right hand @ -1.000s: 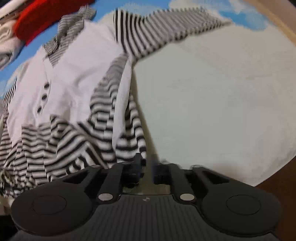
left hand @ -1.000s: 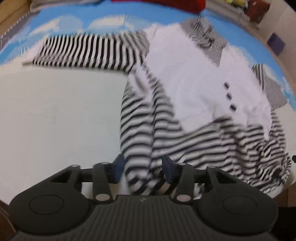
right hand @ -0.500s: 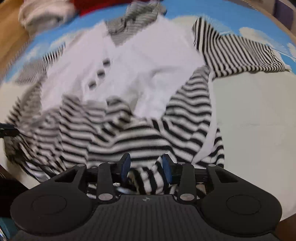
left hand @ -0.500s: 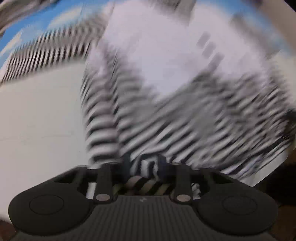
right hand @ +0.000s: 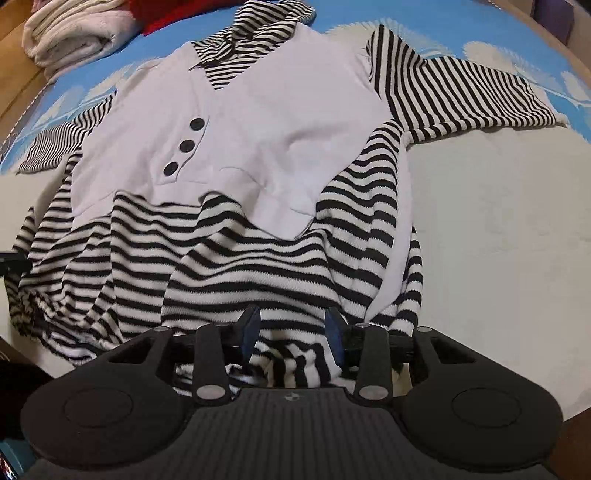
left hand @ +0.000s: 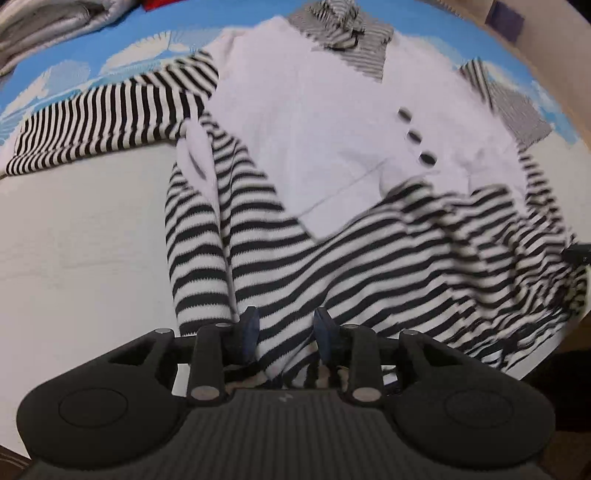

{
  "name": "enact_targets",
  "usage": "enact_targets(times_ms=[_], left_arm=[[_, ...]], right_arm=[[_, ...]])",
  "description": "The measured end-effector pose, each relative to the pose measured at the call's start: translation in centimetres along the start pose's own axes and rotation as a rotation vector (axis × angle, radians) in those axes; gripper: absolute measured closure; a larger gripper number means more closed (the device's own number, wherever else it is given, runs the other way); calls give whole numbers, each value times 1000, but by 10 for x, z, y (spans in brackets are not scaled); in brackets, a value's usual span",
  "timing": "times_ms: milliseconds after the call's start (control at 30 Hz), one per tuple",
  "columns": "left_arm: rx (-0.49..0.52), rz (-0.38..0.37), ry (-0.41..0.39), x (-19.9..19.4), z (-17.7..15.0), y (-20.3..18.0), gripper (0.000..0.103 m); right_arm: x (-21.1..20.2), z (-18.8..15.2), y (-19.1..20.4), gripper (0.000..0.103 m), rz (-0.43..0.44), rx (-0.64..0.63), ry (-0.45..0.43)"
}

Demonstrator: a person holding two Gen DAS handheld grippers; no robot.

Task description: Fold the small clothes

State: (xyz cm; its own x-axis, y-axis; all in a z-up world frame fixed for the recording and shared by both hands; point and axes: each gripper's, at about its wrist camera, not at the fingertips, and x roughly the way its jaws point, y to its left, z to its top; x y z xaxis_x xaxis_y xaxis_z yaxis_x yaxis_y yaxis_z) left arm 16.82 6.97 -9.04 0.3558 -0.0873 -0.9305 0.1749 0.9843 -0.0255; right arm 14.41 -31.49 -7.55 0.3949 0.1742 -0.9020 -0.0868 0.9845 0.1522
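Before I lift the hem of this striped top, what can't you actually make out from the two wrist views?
- Left gripper: whether its pads pinch the black-and-white striped top with a white front panel; the hem bunches between the fingers.
- Right gripper: same doubt.
- Hem's right end, left wrist view: motion-blurred.
- Folded pale cloth and red fabric: cut off by the frame's top edge.

Filling the bottom of the left wrist frame, the left hand-held gripper [left hand: 284, 328] is matte black plastic: a ribbed centre panel with a tiny pale mark, flanked by two rounded lobes, each with a shallow circular recess. Two black link arms rise from silver pivot screws toward the middle, ending in dark blue fingertips [left hand: 251, 326]. The right hand-held gripper [right hand: 293, 326] has the same build, low in its frame.
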Motion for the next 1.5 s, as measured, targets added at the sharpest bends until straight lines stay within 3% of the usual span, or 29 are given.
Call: enact_targets(times_ms=[133,167,267,367,500,633,767,900,1067,1200,1333,1500], left_arm=[[45,77,145,23,-9,-3,66],[52,78,138,22,-10,-4,66],[35,56,88,14,-6,-5,65],[-15,24,-16,-1,3,-2,59],[-97,48,-128,-15,17,6,54],[-154,95,-230,-27,32,6,27],[-171,150,-341,-39,43,5,20],[-217,109,-318,-34,55,12,20],[-223,155,-339,-28,62,15,20],[-253,120,-369,-22,66,27,20],[-313,185,-403,-19,76,46,20],[-387,248,-426,-11,94,89,20]], right_arm=[[21,-3,5,60,-70,-28,87],[28,-5,7,60,-97,-30,121],[25,-4,12,60,-94,-49,91],[13,3,12,60,-47,-23,8],[1,14,11,60,-60,15,-102],[-10,28,13,60,-107,35,-235],[-24,39,16,60,-124,59,-357],[-28,48,16,61,-133,91,-413],[-29,55,25,66,-120,82,-463],[-27,62,38,67,-115,49,-491],[-26,67,50,67,-112,19,-479],[-30,77,63,57,-147,-18,-507]])
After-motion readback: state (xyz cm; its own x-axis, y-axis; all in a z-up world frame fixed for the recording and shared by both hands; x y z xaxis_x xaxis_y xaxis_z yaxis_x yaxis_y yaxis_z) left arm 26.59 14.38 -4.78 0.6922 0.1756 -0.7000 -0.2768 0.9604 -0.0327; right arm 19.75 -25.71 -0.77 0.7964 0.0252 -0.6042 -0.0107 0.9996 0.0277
